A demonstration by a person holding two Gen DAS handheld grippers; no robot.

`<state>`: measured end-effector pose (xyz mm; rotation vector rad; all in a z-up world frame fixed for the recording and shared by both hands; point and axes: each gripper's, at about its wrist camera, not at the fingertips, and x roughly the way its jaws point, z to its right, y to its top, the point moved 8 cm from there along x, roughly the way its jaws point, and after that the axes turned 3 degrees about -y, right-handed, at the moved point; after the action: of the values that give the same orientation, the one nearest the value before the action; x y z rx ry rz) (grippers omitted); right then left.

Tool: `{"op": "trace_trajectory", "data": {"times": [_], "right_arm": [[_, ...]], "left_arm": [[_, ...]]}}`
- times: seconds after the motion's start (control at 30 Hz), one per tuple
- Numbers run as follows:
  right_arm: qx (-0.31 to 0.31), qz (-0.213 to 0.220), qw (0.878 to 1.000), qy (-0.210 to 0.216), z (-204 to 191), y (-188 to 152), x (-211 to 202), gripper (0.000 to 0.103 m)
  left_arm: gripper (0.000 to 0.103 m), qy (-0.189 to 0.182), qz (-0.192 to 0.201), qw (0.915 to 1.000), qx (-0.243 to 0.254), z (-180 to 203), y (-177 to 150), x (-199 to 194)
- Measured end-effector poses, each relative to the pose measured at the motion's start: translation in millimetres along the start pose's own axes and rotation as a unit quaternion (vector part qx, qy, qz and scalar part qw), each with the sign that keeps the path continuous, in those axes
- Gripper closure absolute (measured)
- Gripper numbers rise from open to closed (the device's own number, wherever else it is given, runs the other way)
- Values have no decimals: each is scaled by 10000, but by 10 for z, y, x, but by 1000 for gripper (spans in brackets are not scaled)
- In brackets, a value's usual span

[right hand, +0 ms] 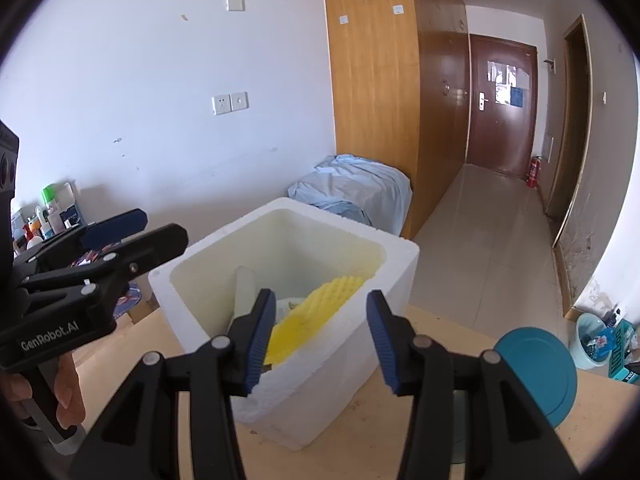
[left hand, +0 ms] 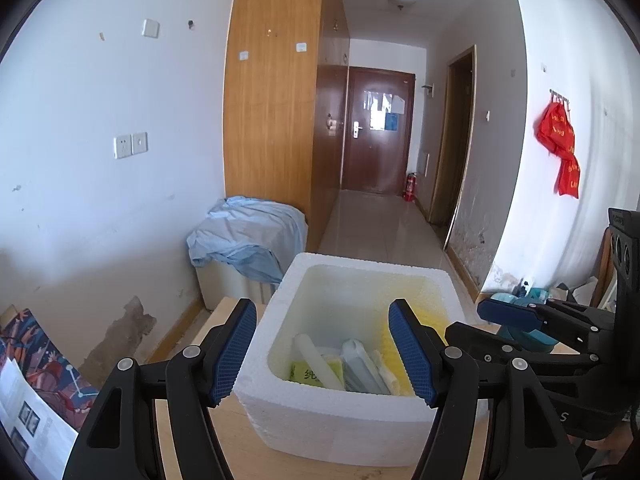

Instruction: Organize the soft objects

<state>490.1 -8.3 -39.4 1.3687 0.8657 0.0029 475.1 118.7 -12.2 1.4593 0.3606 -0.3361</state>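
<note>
Hovering: left gripper, right gripper | jaws wide, empty | over foam box | yellow sponge inside

white foam box rough, grainy; yellow sponge ridged, matt; table pale wood, smooth; tongs' pads textured rubber.

White foam box upright on bench, open-topped; inside: yellow ridged sponge leaning, white foam roll, possibly packets.
</note>
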Motion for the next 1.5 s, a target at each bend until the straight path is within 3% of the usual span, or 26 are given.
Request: {"op": "trace_trajectory", "data": {"times": [0.57, 0.97, 1.03, 1.07, 1.17, 1.5], "right_arm": [[14, 21, 9999, -125, -16, -33, -208, 51], [178, 127, 9995, -208, -101, -173, -715, 51], [198, 167, 9994, -216, -121, -216, -822, 51], [206, 180, 9994, -216, -140, -234, -868, 50], [268, 268, 9989, -269, -153, -315, -1013, 34], [492, 248, 9976, -411, -144, -678, -1347, 33]], "left_arm": [[33, -28, 62, 10000, -3, 27, 23, -98], [33, -49, 205, 9997, 112, 142, -75, -581], [27, -53, 219, 9997, 136, 170, -110, -683], [25, -50, 229, 9996, 165, 192, -133, -738], [23, -39, 304, 9992, 240, 266, -224, -937], [16, -69, 317, 9989, 325, 397, -517, -1345]]}}
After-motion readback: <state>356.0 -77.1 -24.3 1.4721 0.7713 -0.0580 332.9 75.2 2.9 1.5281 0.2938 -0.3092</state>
